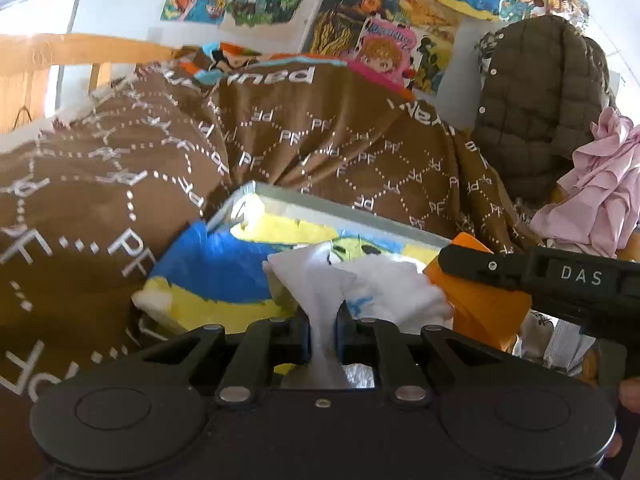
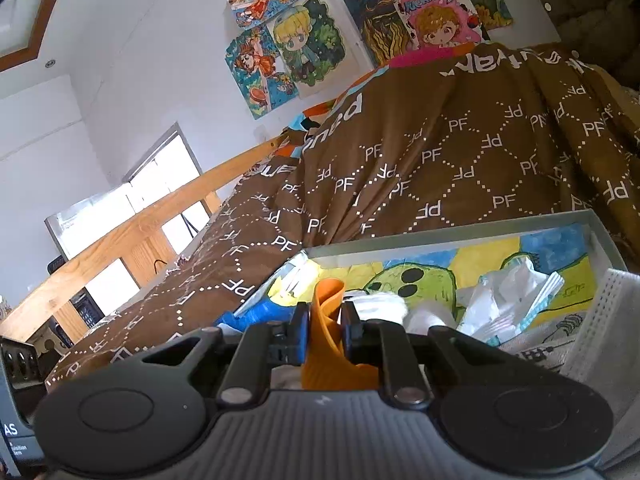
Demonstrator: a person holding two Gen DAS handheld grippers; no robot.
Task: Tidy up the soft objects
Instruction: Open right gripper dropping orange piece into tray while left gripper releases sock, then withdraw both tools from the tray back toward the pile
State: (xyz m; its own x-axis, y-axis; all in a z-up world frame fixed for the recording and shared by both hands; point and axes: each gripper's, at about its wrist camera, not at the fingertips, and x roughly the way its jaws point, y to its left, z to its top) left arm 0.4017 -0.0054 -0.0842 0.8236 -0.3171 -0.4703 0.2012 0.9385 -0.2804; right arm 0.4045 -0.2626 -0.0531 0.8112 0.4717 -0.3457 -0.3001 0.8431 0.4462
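While clamped: tongs (image 1: 323, 334) on white cloth (image 1: 360, 284)

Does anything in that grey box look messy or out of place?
Yes. The grey box holds a jumble: a crumpled tissue heaped loosely on the painted lining, and a face mask drooping over its right wall instead of lying inside.

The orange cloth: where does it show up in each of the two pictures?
Left wrist view: the orange cloth sits right of centre, under the other black tool.
Right wrist view: it stands bottom centre, pinched between the fingers.
Shared landmark: the box with the yellow and blue drawing.
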